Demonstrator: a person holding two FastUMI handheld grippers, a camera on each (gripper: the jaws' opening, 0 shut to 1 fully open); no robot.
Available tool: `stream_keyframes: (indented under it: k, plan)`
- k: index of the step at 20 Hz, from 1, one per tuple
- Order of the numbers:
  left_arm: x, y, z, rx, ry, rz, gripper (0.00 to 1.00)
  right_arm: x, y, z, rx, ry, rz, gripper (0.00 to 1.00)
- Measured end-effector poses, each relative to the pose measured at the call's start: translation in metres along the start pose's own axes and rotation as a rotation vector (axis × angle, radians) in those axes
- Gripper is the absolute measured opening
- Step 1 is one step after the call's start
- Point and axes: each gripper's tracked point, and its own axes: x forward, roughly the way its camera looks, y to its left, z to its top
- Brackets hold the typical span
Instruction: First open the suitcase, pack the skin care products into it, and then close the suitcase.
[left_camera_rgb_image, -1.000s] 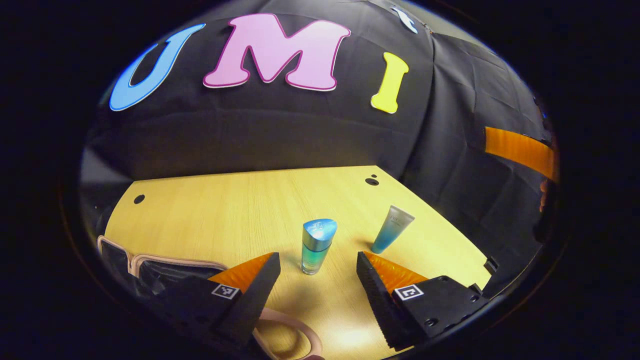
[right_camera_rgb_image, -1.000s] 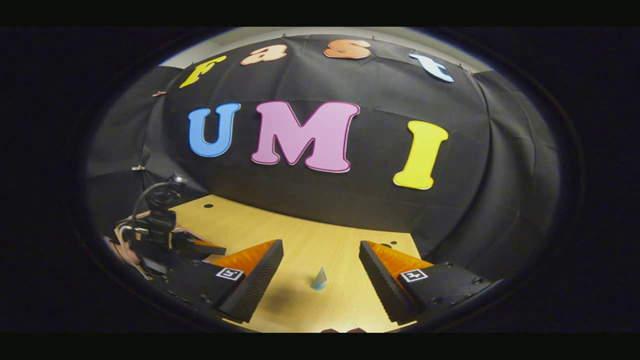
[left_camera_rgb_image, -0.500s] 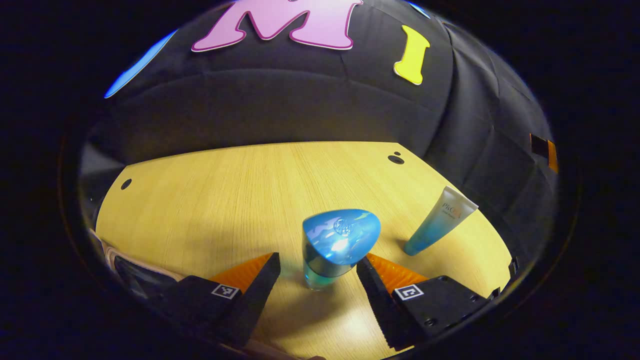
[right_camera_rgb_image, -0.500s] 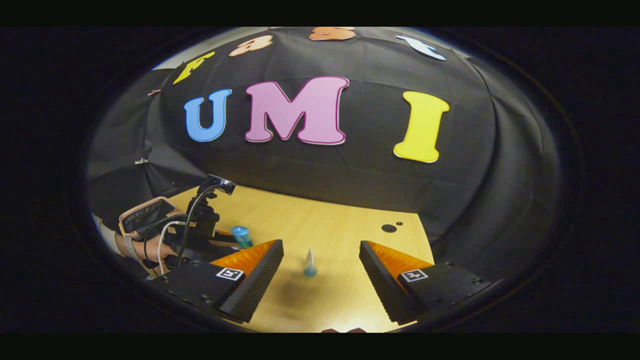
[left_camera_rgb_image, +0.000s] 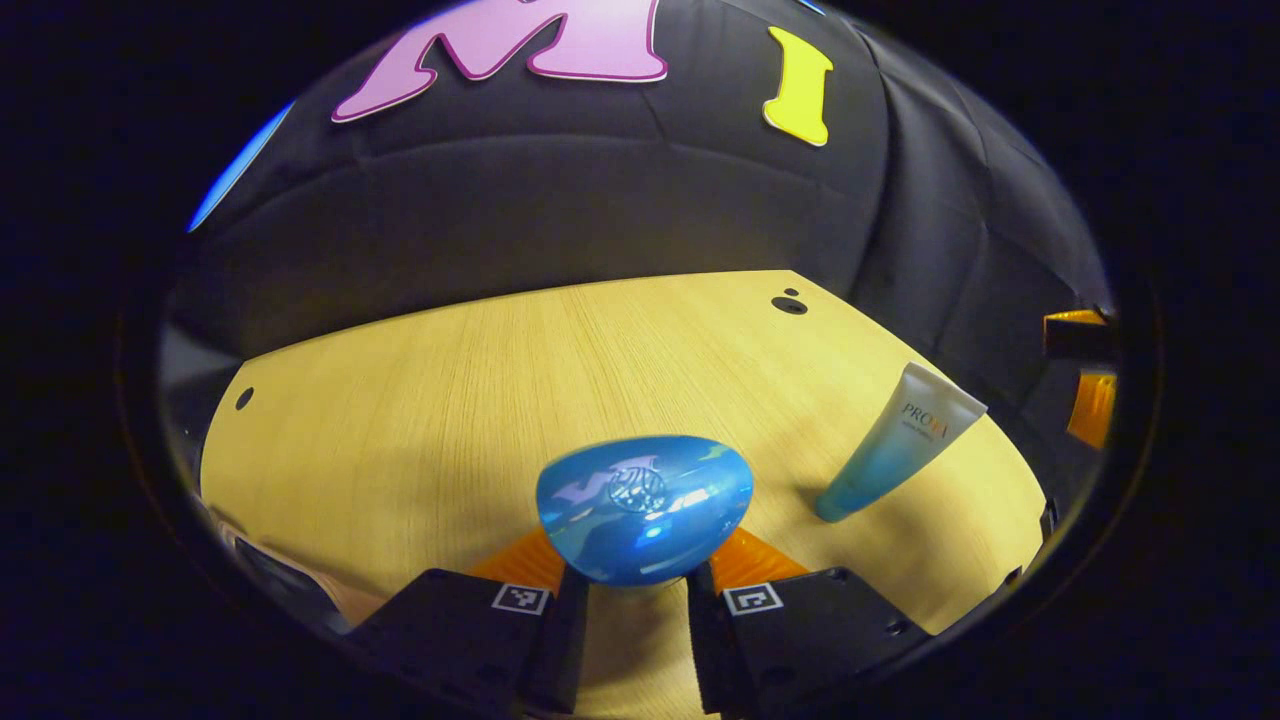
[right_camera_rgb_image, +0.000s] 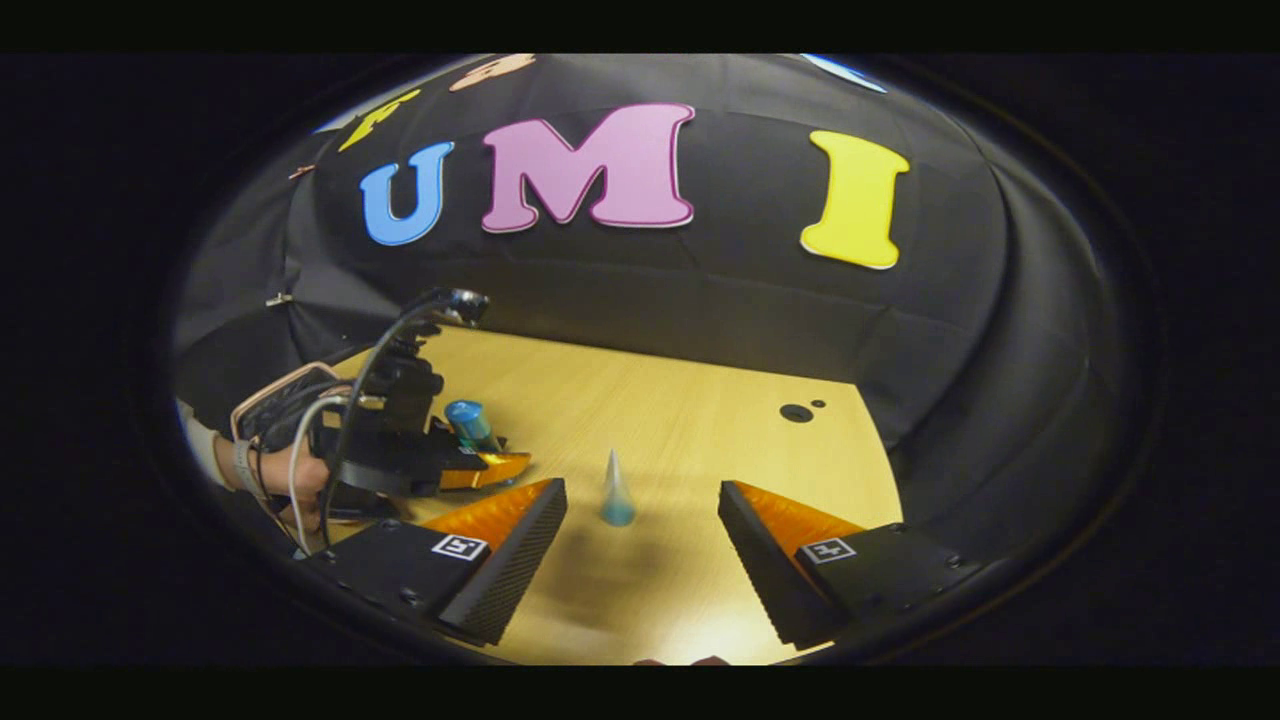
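A blue-green bottle (left_camera_rgb_image: 645, 505) with a wide blue cap stands upright on the wooden table (left_camera_rgb_image: 450, 400). My left gripper (left_camera_rgb_image: 638, 575) has its fingers drawn in against the bottle's sides, and the cap hides the contact. A blue-to-white tube (left_camera_rgb_image: 890, 445) stands on its cap to the right of the bottle. In the right gripper view the tube (right_camera_rgb_image: 616, 490) stands a short way ahead of my right gripper (right_camera_rgb_image: 640, 545), which is open and holds nothing. The left gripper (right_camera_rgb_image: 480, 450) with the bottle (right_camera_rgb_image: 467, 422) is off to the left there. The pink suitcase (right_camera_rgb_image: 270, 395) lies open behind it.
A hand (right_camera_rgb_image: 290, 480) with a cable running over it holds the left gripper. The table has round holes near its far corner (right_camera_rgb_image: 796, 412). The black cloth wall closes the back and right sides. A corner of the suitcase (left_camera_rgb_image: 275, 580) shows at the lower left.
My left gripper has moved forward around the bottle and its fingers have drawn in on it. The right gripper has come a little closer to the tube and stays open.
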Motion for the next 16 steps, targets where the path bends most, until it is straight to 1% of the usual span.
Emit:
stream_keyframes:
  k: [1, 2, 3, 4, 5, 6, 7, 8, 11, 13, 14, 15, 16]
  plan:
    - [0.0, 0.0, 0.001, -0.013, 0.001, 0.0, 0.48, 0.011, 0.004, -0.016, 0.023, 0.061, 0.016, 0.97]
    - [0.001, 0.0, 0.002, -0.017, 0.0, 0.0, 0.48, 0.022, 0.004, -0.025, 0.042, 0.087, 0.016, 0.93]
    - [0.001, 0.0, 0.002, -0.012, 0.003, -0.002, 0.48, 0.033, 0.0, -0.033, 0.048, 0.114, 0.002, 0.96]
    - [0.001, -0.001, 0.0, -0.009, 0.007, -0.003, 0.48, 0.045, -0.001, -0.037, 0.054, 0.131, -0.008, 0.98]
    - [0.001, -0.001, 0.001, -0.008, 0.009, -0.004, 0.48, 0.056, -0.003, -0.042, 0.06, 0.149, -0.018, 0.95]
    - [0.002, -0.001, 0.001, -0.009, 0.01, -0.004, 0.48, 0.067, -0.003, -0.044, 0.072, 0.156, -0.024, 0.98]
    - [0.002, -0.002, 0.0, -0.011, 0.012, -0.005, 0.45, 0.073, -0.002, -0.047, 0.082, 0.169, -0.019, 0.98]
    - [0.001, -0.002, 0.001, -0.01, 0.014, -0.007, 0.48, 0.081, -0.003, -0.053, 0.09, 0.187, -0.029, 0.98]
    - [0.001, -0.003, 0.002, -0.007, 0.016, -0.013, 0.48, 0.103, -0.001, -0.067, 0.134, 0.23, -0.036, 0.75]
    - [0.001, -0.003, 0.001, 0.008, 0.028, -0.016, 0.48, 0.113, 0.0, -0.078, 0.167, 0.267, -0.037, 0.69]
    - [0.002, -0.004, 0.0, 0.023, 0.035, -0.018, 0.48, 0.119, 0.001, -0.083, 0.195, 0.29, -0.038, 0.69]
    - [0.002, -0.005, 0.0, 0.038, 0.044, -0.021, 0.48, 0.121, -0.001, -0.087, 0.222, 0.309, -0.057, 0.69]
    - [0.003, -0.005, 0.0, 0.051, 0.052, -0.025, 0.48, 0.123, -0.005, -0.084, 0.245, 0.305, -0.079, 0.59]
